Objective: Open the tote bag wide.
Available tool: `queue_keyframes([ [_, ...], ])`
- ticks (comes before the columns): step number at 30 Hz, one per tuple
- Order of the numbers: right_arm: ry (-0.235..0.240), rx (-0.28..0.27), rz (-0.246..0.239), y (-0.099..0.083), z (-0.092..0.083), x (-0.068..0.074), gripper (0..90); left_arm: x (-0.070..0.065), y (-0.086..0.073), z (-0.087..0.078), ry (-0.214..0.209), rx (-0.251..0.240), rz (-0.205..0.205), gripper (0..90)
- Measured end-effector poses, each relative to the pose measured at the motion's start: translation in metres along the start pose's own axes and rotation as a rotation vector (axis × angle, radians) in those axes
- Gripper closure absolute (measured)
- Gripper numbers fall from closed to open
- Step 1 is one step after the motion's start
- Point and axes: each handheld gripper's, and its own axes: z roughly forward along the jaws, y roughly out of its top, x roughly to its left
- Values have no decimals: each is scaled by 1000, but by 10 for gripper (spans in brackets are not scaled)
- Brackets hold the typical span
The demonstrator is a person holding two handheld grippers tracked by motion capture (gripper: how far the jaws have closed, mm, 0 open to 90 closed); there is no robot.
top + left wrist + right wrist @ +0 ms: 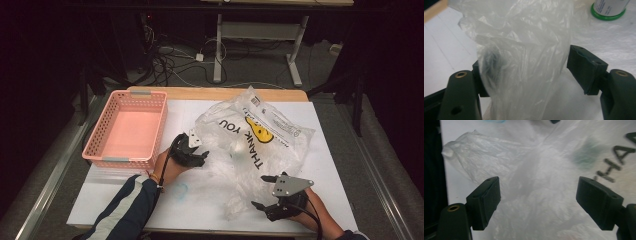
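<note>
— Looking at the middle of the high view, where is the plastic bag (252,140) now?

— Lying crumpled on the white counter (330,130), right of the pink basket (127,127). My left tongs (200,157) stand wide with a fold of film (524,62) loose between the pads; my right tongs (262,191), lower right, gape over its near edge, gripping nothing.

— What's left?

— Most of it, I'd judge. A green-rimmed container (609,10) lies under the film, and the basket holds nothing.
</note>
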Motion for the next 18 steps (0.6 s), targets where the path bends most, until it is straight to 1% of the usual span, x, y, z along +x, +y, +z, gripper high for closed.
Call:
queue_keyframes([
  [2,24,22,2,-1,7,1,202,0,-1,8,-5,36,3,298],
  [4,37,38,1,-3,12,2,203,3,-3,10,-24,27,-18,324],
  [5,45,53,1,-4,15,2,203,4,-3,10,-27,27,-26,346],
  [7,66,97,-1,-7,20,3,203,5,-3,10,-51,26,-25,437],
  [8,73,108,-7,-8,22,3,203,6,-3,9,-67,26,-19,471],
  [9,89,108,-4,-8,22,3,203,5,-3,9,-76,25,-15,536],
  [10,109,102,-7,-8,22,3,205,4,-3,9,-82,25,-15,557],
  [11,122,102,-19,-7,22,4,207,4,-3,10,-89,24,-13,609],
  [13,135,116,-27,-7,23,5,208,3,-3,10,-90,25,-8,695],
  [15,149,142,-29,-9,25,6,212,3,-2,10,-76,31,-8,796],
  [16,156,149,-32,-9,26,6,233,3,-3,10,-78,30,-10,831],
  [17,156,152,-33,-10,27,6,278,4,-3,9,-80,26,-11,852],
  [18,151,160,-34,-10,27,5,348,5,-3,8,-84,21,-10,875],
])
